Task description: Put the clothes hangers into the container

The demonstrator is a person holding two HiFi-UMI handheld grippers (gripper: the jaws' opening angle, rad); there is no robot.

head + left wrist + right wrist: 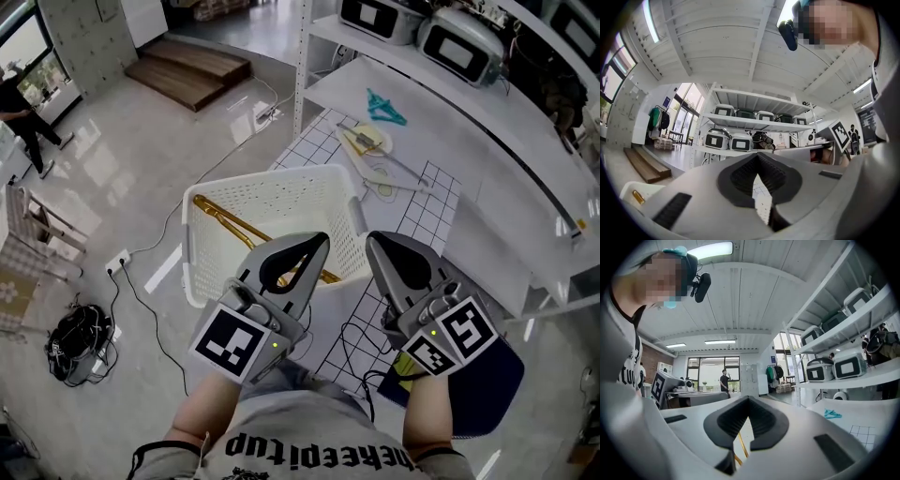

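Left gripper (314, 246) was clenched, jaws together with nothing between them. Right gripper (377, 242) was the same: closed and empty. I held both over the near edge of the white basket (281, 192). One gold hanger (234, 225) lay inside the basket. Pale hangers (370, 142) lay on the grid mat (427, 211) just past the basket. A teal hanger (384, 108) lay farther off on the white surface (441, 122).

grey appliances (461, 45) stand on a white rack (459, 150), wooden steps (187, 70) well apart.
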